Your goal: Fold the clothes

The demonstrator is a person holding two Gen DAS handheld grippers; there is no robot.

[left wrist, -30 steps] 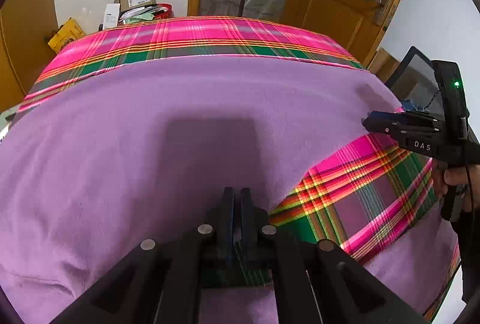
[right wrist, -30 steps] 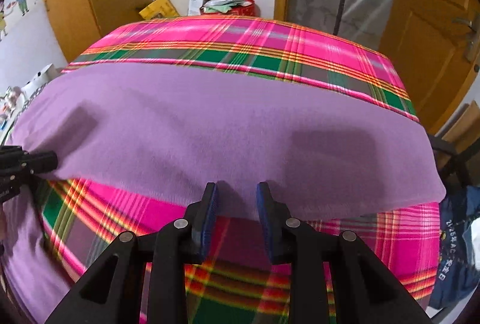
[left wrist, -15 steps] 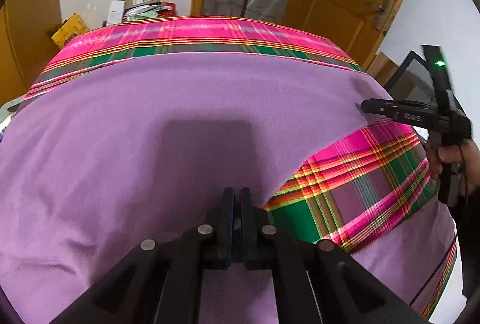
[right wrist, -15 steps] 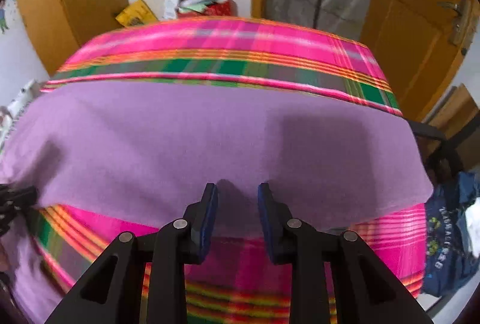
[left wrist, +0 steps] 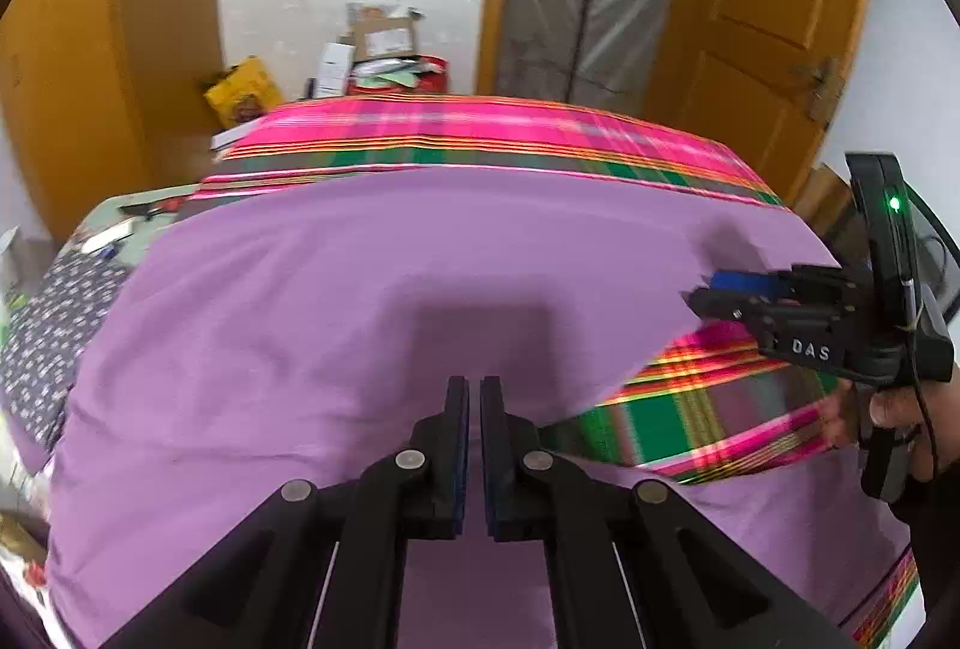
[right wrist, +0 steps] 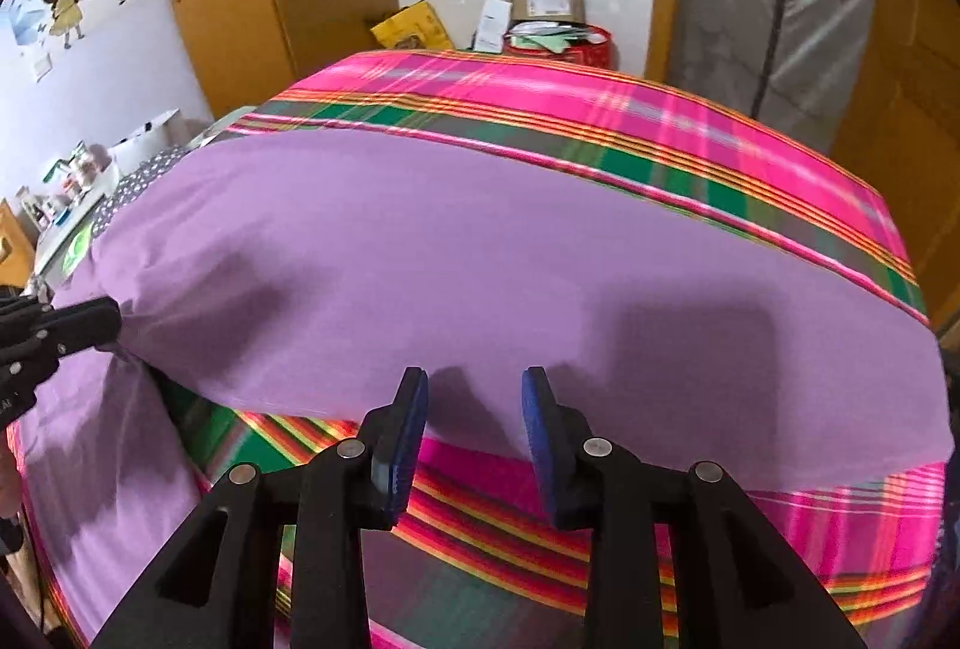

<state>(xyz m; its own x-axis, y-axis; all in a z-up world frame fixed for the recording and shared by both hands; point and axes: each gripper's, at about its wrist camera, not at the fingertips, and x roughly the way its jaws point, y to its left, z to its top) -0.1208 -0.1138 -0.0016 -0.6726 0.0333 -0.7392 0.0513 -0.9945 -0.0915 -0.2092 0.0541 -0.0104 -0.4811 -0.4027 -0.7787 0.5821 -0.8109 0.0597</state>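
Now left tool [left wrist: 473, 397] clamped on purple cloth [left wrist: 360, 289], right tool [right wrist: 474, 397] just widened, cloth edge beyond its pads

Cloth [right wrist: 480, 241]: I see plain lilac.
Bedcover [right wrist: 600, 102]: I see pink, green and orange plaid.
Gripper pads [right wrist: 401, 445]: I see blue on black.
Door [left wrist: 762, 18]: I see ochre.

A folded cloth [right wrist: 480, 241] is lying across the bed [right wrist: 600, 108], its near edge turned back over itself. Boxes [right wrist: 546, 3] are sitting on the floor behind the bed, with a door [left wrist: 768, 18] standing to their right.
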